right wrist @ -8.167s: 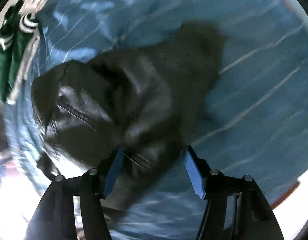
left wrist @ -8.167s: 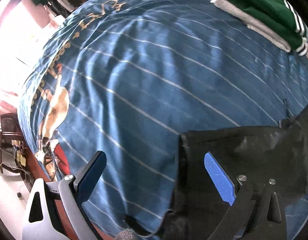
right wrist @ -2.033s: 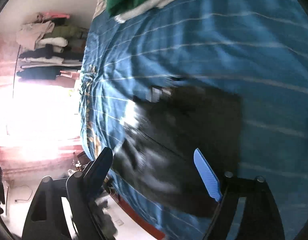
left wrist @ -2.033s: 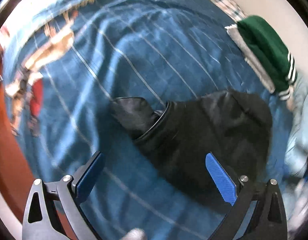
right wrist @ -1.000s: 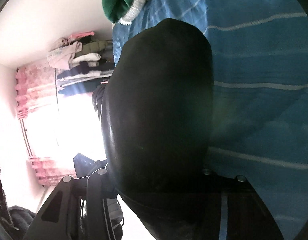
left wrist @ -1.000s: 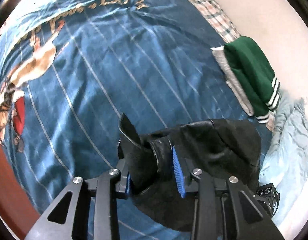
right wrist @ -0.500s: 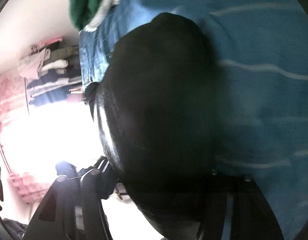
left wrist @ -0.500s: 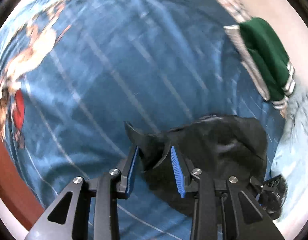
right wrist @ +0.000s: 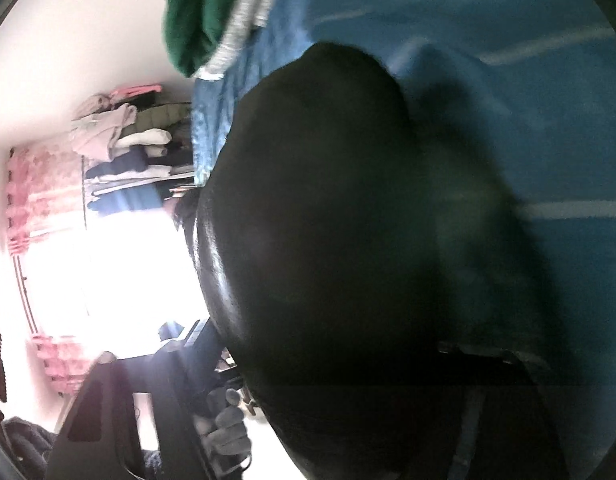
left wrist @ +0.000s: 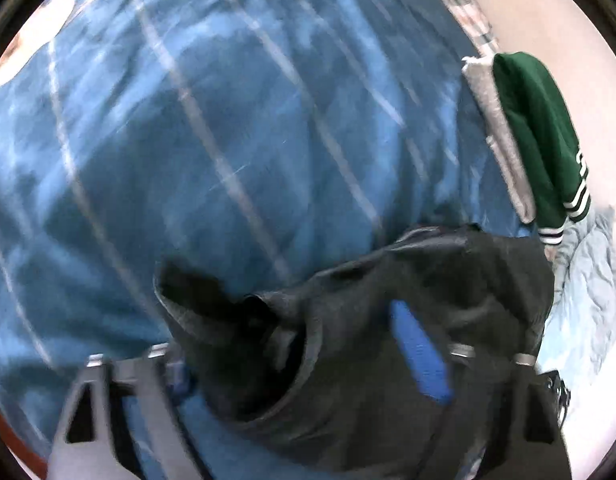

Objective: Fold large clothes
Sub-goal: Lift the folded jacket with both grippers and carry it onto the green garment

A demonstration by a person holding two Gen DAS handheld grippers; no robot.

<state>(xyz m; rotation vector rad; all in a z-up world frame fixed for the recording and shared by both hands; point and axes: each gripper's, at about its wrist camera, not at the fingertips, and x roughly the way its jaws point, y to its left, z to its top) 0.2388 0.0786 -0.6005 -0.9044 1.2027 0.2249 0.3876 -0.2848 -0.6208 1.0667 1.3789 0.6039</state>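
A black jacket (left wrist: 347,360) lies bunched on the blue striped bedspread (left wrist: 228,140). My left gripper (left wrist: 300,364) is open: its blue right pad (left wrist: 419,352) stands wide of the left finger (left wrist: 164,384), with the jacket's collar lying loose between them. In the right wrist view the black jacket (right wrist: 347,240) fills the frame and covers my right gripper's fingertips. Only the gripper's dark body (right wrist: 148,420) shows at the bottom, and the cloth seems to hang from it.
A folded green and grey garment (left wrist: 531,136) lies at the bed's far right edge, also in the right wrist view (right wrist: 204,12). A pale blue quilt (left wrist: 587,292) is beside it. A clothes rack (right wrist: 120,152) stands by the bright window.
My left gripper has opened and let go of the jacket's collar, which it pinched a second ago. The right gripper stays buried in the jacket and has shifted slightly.
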